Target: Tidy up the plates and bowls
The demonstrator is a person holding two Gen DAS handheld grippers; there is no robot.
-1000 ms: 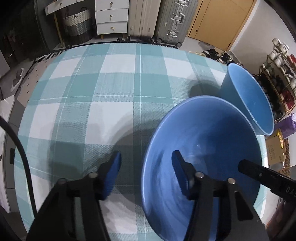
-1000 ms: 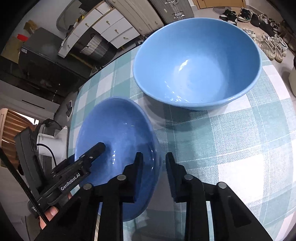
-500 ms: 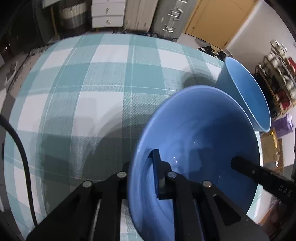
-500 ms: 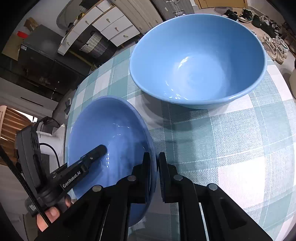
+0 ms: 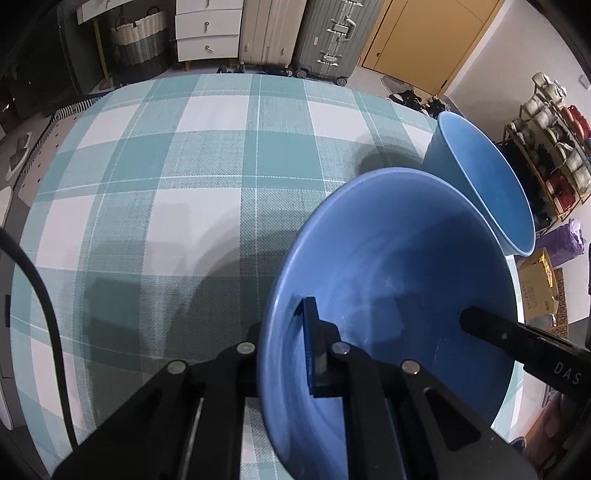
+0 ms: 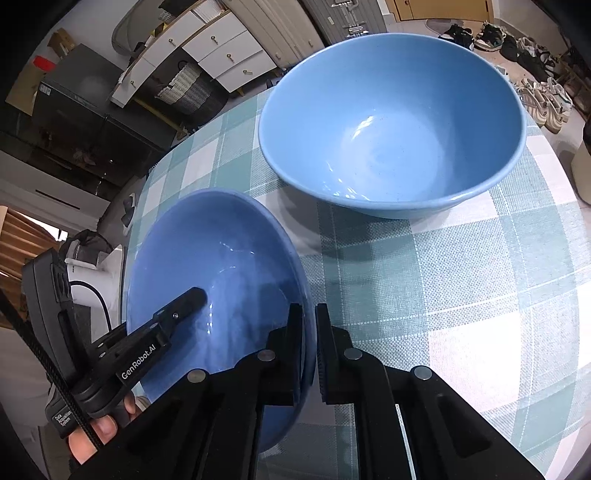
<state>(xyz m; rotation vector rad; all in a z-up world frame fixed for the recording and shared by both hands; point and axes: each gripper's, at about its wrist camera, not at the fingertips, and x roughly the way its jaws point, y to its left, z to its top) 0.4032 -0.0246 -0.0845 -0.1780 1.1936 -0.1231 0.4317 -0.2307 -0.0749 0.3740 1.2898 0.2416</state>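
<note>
On the teal-and-white checked tabletop (image 5: 207, 155), both my left fingers (image 5: 284, 343) and right fingers (image 6: 308, 343) clench opposite rims of the shallow blue ceramic bowl (image 6: 221, 280), beside the deeper blue ceramic bowl (image 6: 391, 122).

Left tool (image 5: 284, 350) and right tool (image 6: 309, 347) clamped (angled downward).

Teal checked tablecloth (image 5: 207, 155); two suitcases (image 5: 295, 33), white drawers (image 5: 207, 29), woven basket (image 5: 138, 40) beyond.
</note>
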